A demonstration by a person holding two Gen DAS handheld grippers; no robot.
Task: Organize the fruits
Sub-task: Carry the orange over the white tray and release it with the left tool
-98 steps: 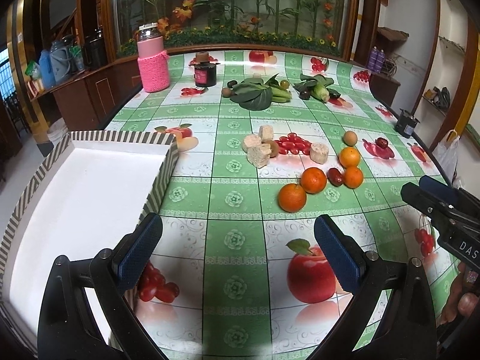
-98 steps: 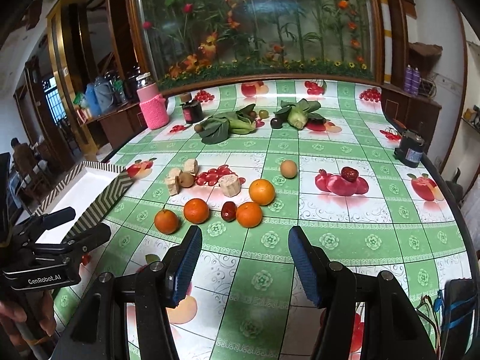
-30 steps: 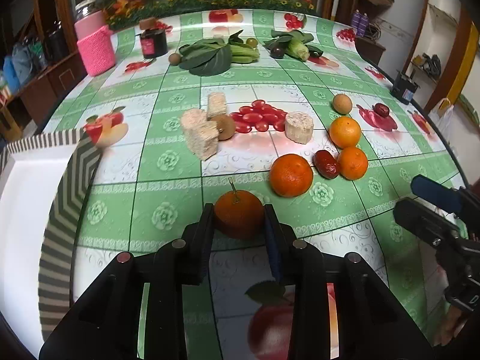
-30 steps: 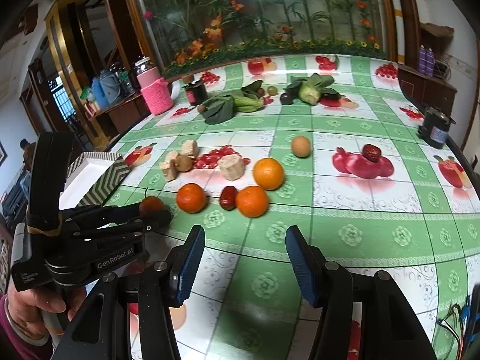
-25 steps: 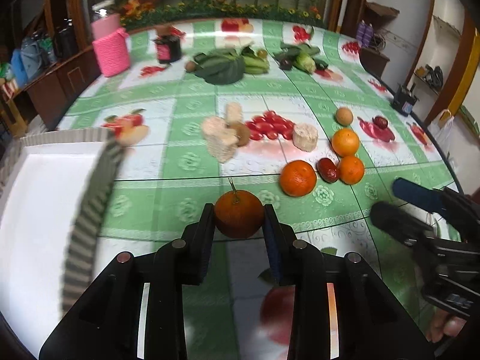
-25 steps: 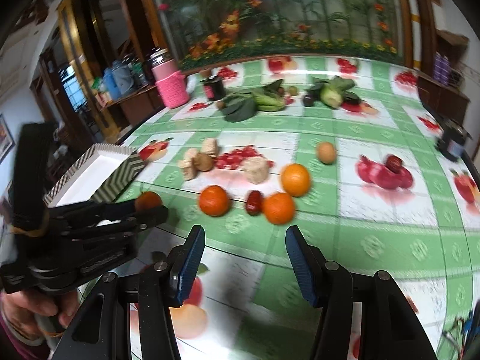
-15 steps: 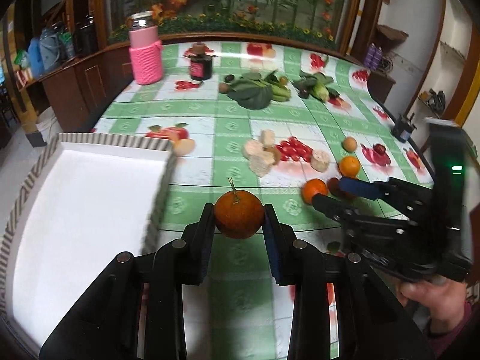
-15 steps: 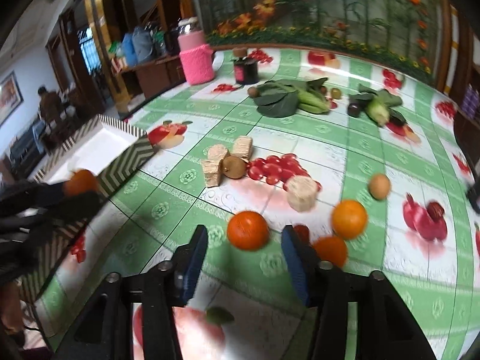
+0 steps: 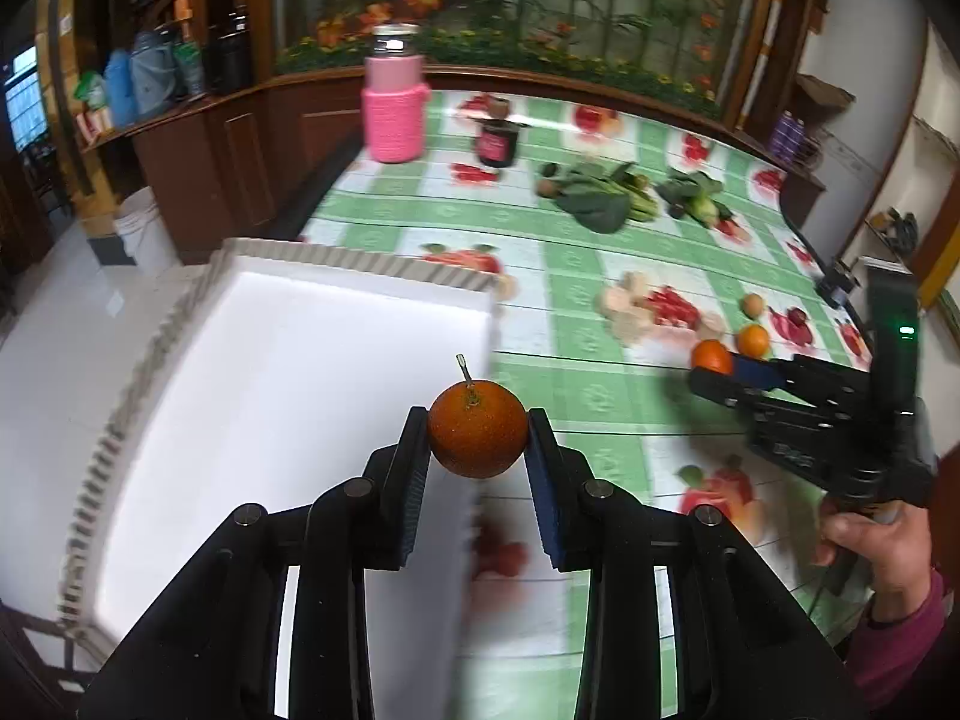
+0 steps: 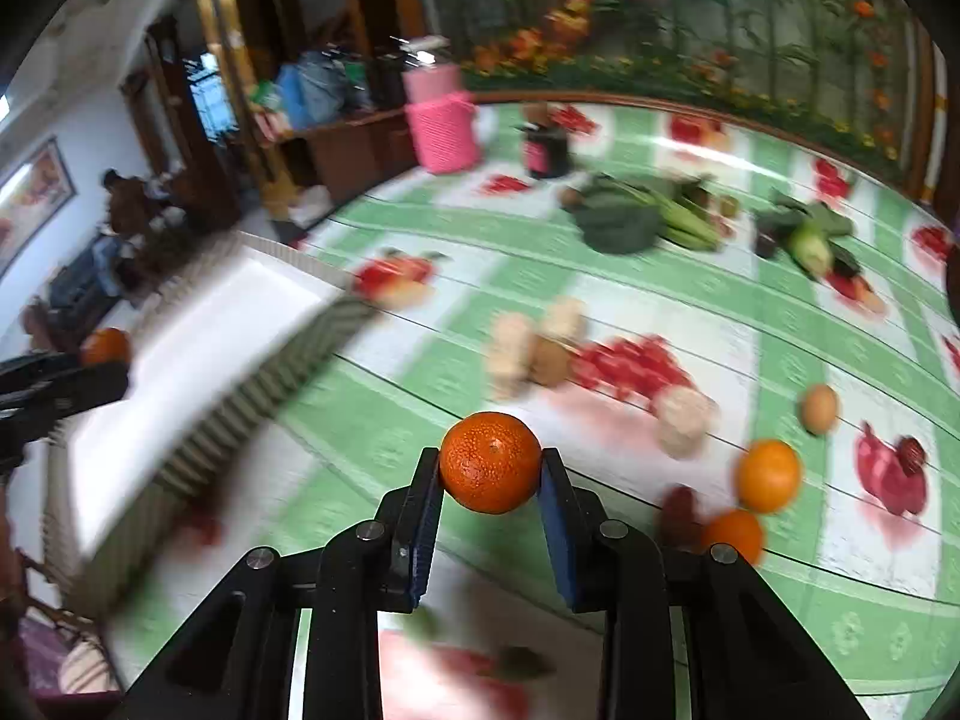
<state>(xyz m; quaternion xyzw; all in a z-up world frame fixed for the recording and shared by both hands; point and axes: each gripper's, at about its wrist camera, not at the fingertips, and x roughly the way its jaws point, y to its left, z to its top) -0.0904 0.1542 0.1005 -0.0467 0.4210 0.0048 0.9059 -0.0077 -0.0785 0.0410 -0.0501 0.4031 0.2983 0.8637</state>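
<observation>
Green tablecloth (image 9: pixel 576 396), stemmed orange (image 9: pixel 477 429) stem-up

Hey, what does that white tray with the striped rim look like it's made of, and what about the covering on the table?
White tray: probably cardboard or stiff paper, matte white inside, with a printed stripe pattern on its thin, straight walls; motion blur leaves this open. Table covering: looks like glossy plastic or vinyl sheet, judging by the printed green checks and fruit pictures and the light glare on it.

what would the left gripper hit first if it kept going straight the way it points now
Probably the white floor of the stripe-edged box: the left gripper, clamping a stemmed orange, points down over its near right edge; depth is unclear.
</observation>
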